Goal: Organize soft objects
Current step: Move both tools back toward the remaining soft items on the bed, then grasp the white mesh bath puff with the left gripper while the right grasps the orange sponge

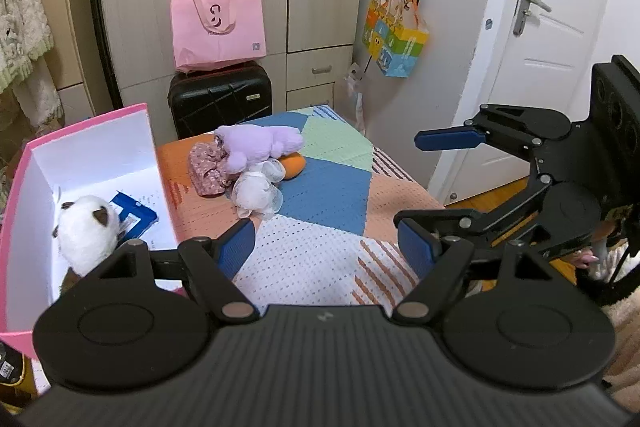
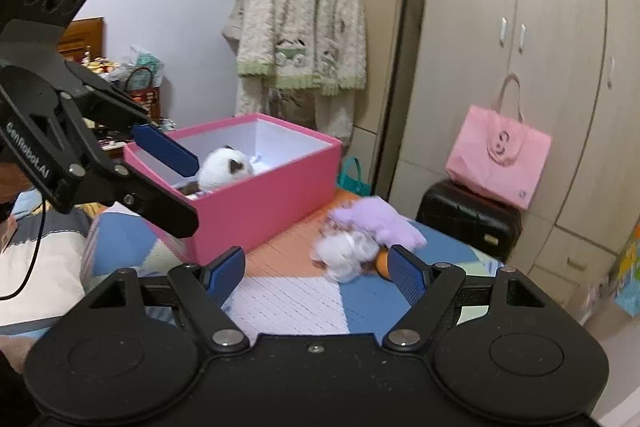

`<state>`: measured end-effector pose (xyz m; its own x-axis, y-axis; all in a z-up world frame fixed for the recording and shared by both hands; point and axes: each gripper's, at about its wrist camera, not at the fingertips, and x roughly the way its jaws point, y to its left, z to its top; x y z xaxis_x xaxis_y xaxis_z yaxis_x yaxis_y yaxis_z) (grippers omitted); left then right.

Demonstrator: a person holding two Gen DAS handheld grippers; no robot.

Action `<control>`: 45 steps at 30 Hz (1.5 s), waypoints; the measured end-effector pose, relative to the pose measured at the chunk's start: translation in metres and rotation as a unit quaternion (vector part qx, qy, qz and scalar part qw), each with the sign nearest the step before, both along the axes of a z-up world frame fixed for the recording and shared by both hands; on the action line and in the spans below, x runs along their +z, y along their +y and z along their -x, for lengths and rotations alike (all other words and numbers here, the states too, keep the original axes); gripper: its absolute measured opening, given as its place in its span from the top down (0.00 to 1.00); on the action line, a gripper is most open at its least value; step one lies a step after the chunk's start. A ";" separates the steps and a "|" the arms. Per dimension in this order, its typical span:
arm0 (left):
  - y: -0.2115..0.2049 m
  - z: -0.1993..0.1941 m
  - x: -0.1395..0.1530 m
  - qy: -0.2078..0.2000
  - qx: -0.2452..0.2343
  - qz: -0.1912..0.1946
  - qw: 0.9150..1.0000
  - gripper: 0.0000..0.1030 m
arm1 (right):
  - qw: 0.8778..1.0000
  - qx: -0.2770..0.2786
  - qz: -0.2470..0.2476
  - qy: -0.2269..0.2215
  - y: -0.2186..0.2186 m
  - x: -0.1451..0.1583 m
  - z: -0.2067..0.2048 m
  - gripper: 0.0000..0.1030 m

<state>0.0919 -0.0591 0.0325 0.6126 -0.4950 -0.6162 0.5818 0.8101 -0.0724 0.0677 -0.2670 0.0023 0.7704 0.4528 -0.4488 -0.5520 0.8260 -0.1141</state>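
Observation:
A pink box with a white inside stands on the left of the patchwork bed; it also shows in the right wrist view. A white plush cat lies inside it, also visible in the right wrist view. A pile of soft toys lies beyond on the bed: a purple plush, a white plush, a floral cloth piece and an orange one. The pile shows blurred in the right wrist view. My left gripper is open and empty above the bed. My right gripper is open and empty.
A black suitcase with a pink tote bag on top stands behind the bed against the wardrobe. A colourful bag hangs on the wall by a white door. A fluffy cardigan hangs on a rack behind the box.

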 end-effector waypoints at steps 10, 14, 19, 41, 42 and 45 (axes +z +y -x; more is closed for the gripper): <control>-0.019 -0.035 -0.033 -0.030 0.033 -0.009 0.999 0.24 | 0.999 -0.028 -0.021 0.028 -0.030 -0.026 -0.046 0.20; -0.027 -0.053 -0.048 -0.035 0.052 -0.007 0.998 0.24 | 0.999 -0.041 -0.023 0.016 -0.039 -0.042 -0.067 0.20; -0.037 -0.063 -0.070 -0.065 0.073 -0.001 0.995 0.24 | 0.999 -0.040 -0.024 0.009 -0.045 -0.061 -0.095 0.20; -0.053 -0.139 -0.139 -0.043 0.157 0.026 0.986 0.27 | 0.996 0.040 0.062 0.048 -0.029 -0.111 -0.183 0.27; -0.051 -0.141 -0.140 -0.037 0.157 0.034 0.986 0.27 | 0.996 0.038 0.059 0.052 -0.030 -0.110 -0.186 0.27; -0.054 -0.144 -0.142 -0.048 0.171 0.022 0.984 0.28 | 0.996 0.054 0.033 0.058 -0.036 -0.109 -0.192 0.31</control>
